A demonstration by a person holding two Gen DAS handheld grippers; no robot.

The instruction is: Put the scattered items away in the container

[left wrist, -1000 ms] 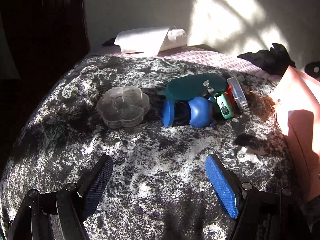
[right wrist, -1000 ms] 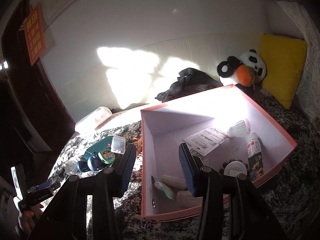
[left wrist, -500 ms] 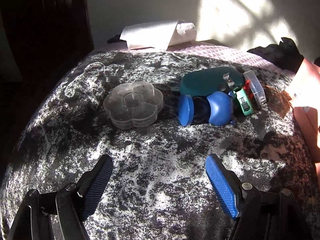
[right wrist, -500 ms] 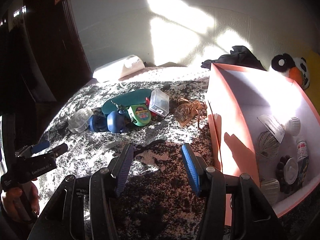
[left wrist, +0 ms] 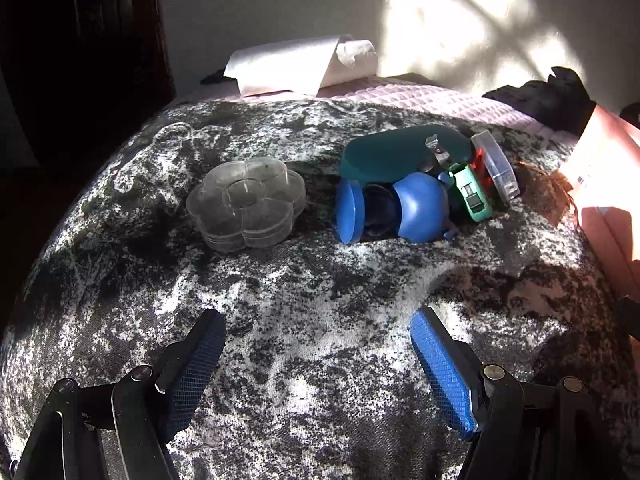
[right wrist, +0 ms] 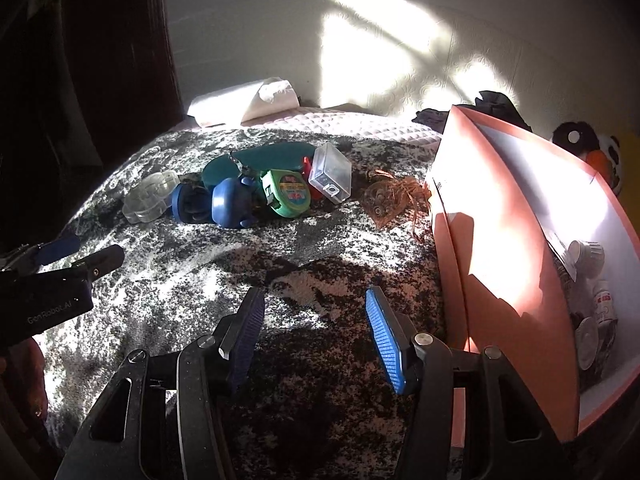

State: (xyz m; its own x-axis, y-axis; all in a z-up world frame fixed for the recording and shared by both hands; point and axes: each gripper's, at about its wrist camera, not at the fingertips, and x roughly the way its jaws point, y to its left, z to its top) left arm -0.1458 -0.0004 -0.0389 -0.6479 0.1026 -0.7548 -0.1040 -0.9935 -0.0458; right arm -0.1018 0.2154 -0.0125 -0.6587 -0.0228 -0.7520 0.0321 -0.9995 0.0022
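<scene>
A pile of items lies on the mottled black-and-white bedspread: a clear flower-shaped box (left wrist: pixel 246 206) (right wrist: pixel 150 196), a blue round object (left wrist: pixel 416 208) (right wrist: pixel 228 202), a teal case (left wrist: pixel 396 152) (right wrist: pixel 260 160), a green tape measure (left wrist: pixel 470 194) (right wrist: pixel 290 194), a clear rectangular box (left wrist: pixel 496 164) (right wrist: pixel 332 172) and a brown mesh pouch (right wrist: pixel 384 200). The pink container (right wrist: pixel 508 248) (left wrist: pixel 608 176) stands to the right with several items inside. My left gripper (left wrist: pixel 316 354) (right wrist: pixel 72 252) is open and empty, short of the pile. My right gripper (right wrist: pixel 314 332) is open and empty beside the container.
A white paper roll (left wrist: pixel 304 62) (right wrist: pixel 244 100) and dark clothing (left wrist: pixel 548 96) lie at the back by the wall. A panda plush (right wrist: pixel 592 148) sits behind the container. A dark door or wardrobe (left wrist: pixel 80 40) stands left of the bed.
My right gripper has swung left, away from over the container, and now faces the pile. My left gripper has moved a little nearer the pile.
</scene>
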